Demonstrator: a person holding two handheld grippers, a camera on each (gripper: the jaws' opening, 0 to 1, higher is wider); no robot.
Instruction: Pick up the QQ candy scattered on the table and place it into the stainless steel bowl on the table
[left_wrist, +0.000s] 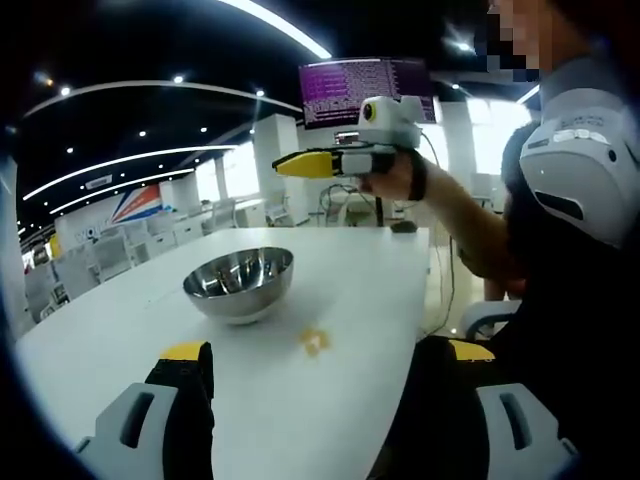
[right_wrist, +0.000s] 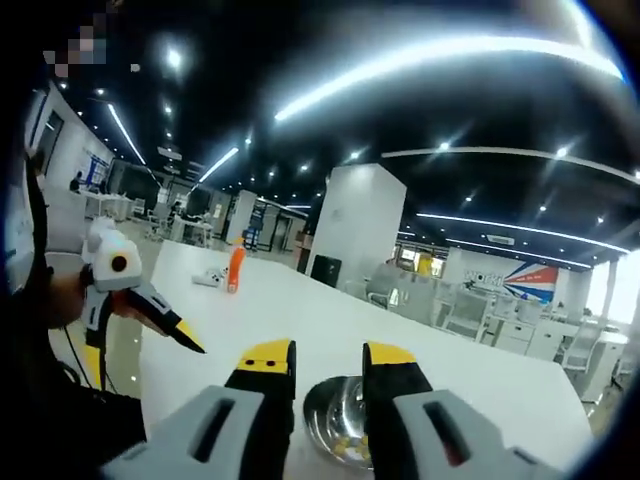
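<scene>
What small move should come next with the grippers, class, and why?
Probably lower the left gripper onto the yellow candy, which lies on the white table beside the stainless steel bowl. Its jaws stand open, while the right gripper is raised high.

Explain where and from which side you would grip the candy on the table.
Grip the candy across its narrow width, coming straight down from above. It lies low and flat on the white table, apart from the bowl, so probably only a top-down pinch gets jaws around it.

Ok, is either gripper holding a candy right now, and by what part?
Nothing is held. The left gripper and right gripper are open and empty; one candy lies on the table beside the bowl.
</scene>
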